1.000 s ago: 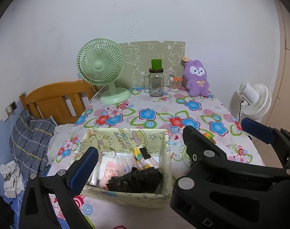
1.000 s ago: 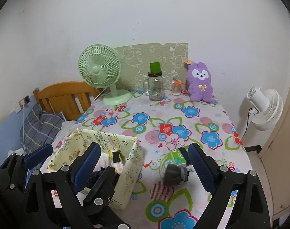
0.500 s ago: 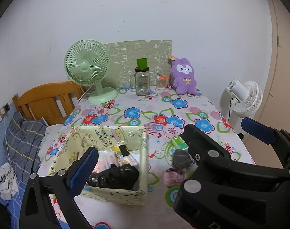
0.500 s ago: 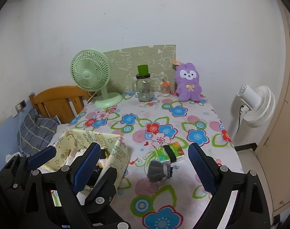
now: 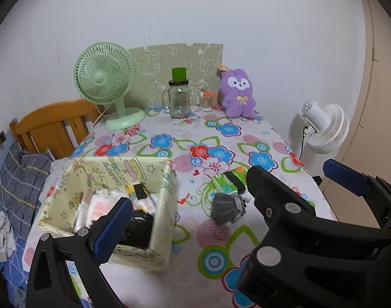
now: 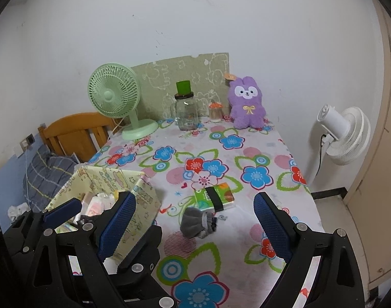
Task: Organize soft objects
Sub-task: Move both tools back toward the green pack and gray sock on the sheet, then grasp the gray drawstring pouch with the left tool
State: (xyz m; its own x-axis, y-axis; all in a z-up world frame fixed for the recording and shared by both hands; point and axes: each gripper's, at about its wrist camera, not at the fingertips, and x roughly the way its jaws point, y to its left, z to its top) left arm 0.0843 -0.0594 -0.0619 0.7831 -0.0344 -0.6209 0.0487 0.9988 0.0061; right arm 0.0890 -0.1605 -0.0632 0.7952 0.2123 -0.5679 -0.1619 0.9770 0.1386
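**Gray sock position relative to both hand-held grippers**

1. Landmark. All positions below refer to the yellow fabric bin (image 6: pixel 141 202), which stands on the near left part of the floral tablecloth (image 6: pixel 221 154).

2. Task item location. The gray sock (image 6: pixel 198 222) lies on the tablecloth to the right of the bin, clear of its wall. A green tissue pack (image 6: pixel 216 196) lies just behind the sock, farther from the camera, also right of the bin.

3. Right gripper (image 6: pixel 195 227). Jaws spread wide and empty. The sock lies on the cloth in the gap between the two blue pads, untouched by either. The left pad overlaps the bin's right wall in this view.

4. Left gripper (image 5: pixel 221 213). Only one blue pad is seen plainly, in front of the bin's interior; the other jaw is hidden behind the right gripper's body, so its state cannot be determined.

5. Markings. The bin carries cartoon prints and a line of lettering too small to read. The tissue pack print is illegible. A jar (image 6: pixel 186 114) at the far end, well behind the bin, bears an unreadable label.

6. Item appearance. The sock is bunched into a loose lump, dark gray, with a lighter ribbed cuff facing right.

7. Bin contents. Pale wrapped packets and a crumpled black item (image 5: pixel 137 229) lie inside.
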